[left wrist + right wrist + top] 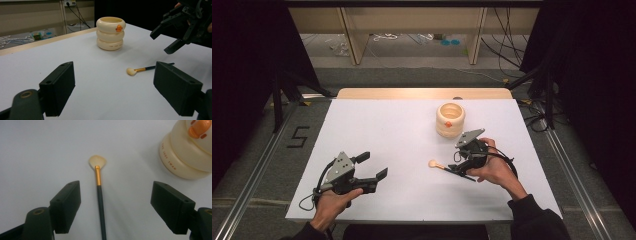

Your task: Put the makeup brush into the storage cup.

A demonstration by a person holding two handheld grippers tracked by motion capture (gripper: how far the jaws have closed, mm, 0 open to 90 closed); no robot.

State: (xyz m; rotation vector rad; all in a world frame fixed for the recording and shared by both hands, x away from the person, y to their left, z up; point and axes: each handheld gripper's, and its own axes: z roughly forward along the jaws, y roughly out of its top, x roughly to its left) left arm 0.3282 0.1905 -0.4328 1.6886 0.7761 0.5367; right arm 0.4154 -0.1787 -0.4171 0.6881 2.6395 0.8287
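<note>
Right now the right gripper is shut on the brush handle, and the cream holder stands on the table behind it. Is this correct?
Not quite. The right gripper is open: in the right gripper view its jaws stand wide apart on either side of the brush, which lies free on the table. The rest holds: the cream holder stands on the table behind it.

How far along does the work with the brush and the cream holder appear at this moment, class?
Nothing looks done: the brush lies flat on the white table, apart from the ringed cream holder. In hand: the right gripper hangs over the brush handle, jaws open on either side, not gripping. The left gripper waits open, away from both. Left, probably: closing on the brush, lifting it and perhaps standing it in the holder.
</note>
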